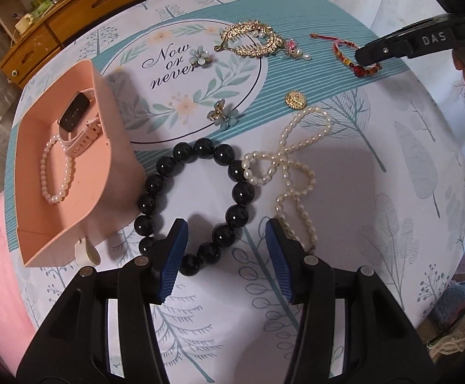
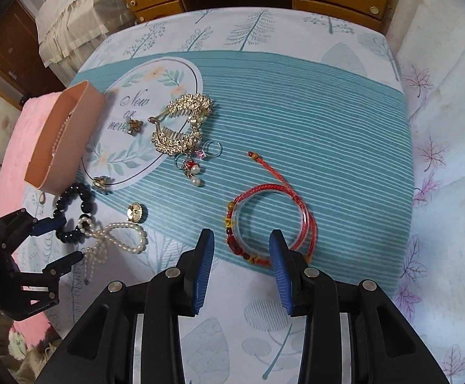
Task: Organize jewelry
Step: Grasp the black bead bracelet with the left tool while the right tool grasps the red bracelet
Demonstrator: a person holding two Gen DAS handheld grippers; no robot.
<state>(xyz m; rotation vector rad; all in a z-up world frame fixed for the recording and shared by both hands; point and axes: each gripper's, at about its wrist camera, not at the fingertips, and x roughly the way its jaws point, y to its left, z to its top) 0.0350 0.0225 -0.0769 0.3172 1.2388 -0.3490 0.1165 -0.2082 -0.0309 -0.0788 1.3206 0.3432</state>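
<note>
Your pink box (image 1: 72, 192) sits at the table's left; only the left cam sees inside: watch (image 1: 75, 112) plus pearl bracelet (image 1: 56, 172). Left gripper (image 1: 226, 243), fingers spread, straddles the black bead bracelet (image 1: 200, 198) w/o pinching. Right gripper (image 2: 242, 252), also spread, brackets the red cord bracelet (image 2: 271, 217). Right cam alone shows rings (image 2: 213, 148) by the gold comb (image 2: 181, 124).

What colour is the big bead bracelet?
Shiny black: the bead bracelet shows best in the left wrist view.
</note>
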